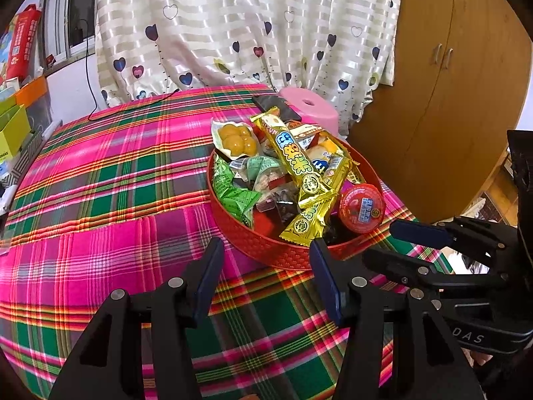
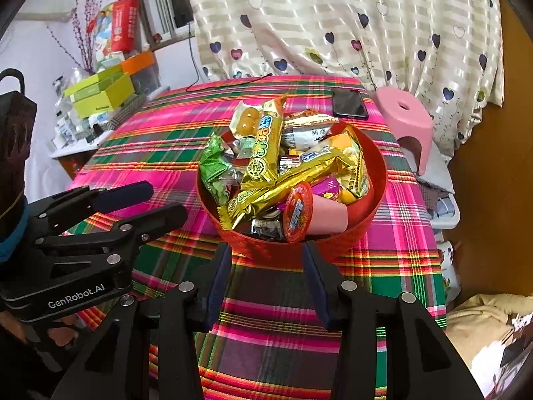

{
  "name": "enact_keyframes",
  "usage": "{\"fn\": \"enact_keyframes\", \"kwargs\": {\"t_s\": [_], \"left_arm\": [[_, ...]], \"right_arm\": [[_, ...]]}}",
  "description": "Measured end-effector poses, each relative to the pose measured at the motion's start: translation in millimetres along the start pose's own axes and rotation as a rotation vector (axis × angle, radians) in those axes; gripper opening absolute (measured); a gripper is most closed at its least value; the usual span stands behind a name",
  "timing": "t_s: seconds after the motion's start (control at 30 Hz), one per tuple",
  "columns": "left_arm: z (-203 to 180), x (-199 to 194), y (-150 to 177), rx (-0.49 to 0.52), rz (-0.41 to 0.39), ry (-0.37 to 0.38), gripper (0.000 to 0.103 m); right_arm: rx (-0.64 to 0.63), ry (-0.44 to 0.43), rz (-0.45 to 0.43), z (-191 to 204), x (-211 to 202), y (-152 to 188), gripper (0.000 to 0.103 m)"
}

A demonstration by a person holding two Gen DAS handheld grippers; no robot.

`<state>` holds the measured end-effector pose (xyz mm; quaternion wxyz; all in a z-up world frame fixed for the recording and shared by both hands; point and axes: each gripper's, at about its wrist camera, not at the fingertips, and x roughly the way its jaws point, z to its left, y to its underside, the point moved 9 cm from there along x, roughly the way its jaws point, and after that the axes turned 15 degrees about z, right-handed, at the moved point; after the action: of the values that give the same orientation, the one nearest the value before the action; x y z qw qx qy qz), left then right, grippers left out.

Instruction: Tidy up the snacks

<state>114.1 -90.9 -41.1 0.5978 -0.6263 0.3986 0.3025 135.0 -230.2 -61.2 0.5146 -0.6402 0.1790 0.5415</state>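
Both grippers hovering before the snack bowl, nothing held.
Round red plastic bowl [image 1: 266, 243] of wrapped snacks is sitting just ahead of left gripper [image 1: 266, 266] and right gripper [image 2: 266, 266], jaws standing apart, empty.

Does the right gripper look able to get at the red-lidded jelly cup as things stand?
Probably yes: the right gripper is open and empty just short of the red basket's near rim, and the jelly cup lies uncovered there.

We could not see the bottom of the red basket [image 2: 373, 220]; heaped snacks covered it. A dark wrapped piece [image 2: 265, 228] lay half buried under the jelly cup [image 2: 297, 211], print unreadable. The phone [image 1: 278, 106] was partly hidden behind a gold bar [image 1: 293, 156]. Both grippers' bodies ran off the lower edges.
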Motion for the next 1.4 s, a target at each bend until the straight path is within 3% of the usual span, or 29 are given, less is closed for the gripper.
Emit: {"fn": "enact_keyframes", "kwargs": {"t_s": [0.3,1.4], "left_arm": [[-0.1,-0.2,-0.8,0.0,-0.004,-0.003,0.054],[1.5,0.6,-0.7,0.006,0.005,-0.005,0.054]], "right_arm": [[0.015,-0.035,0.001,-3.4,1.1,-1.1,0.043],[0.007,-0.017,0.028,-2.8,4.8,-0.7,0.042]]}}
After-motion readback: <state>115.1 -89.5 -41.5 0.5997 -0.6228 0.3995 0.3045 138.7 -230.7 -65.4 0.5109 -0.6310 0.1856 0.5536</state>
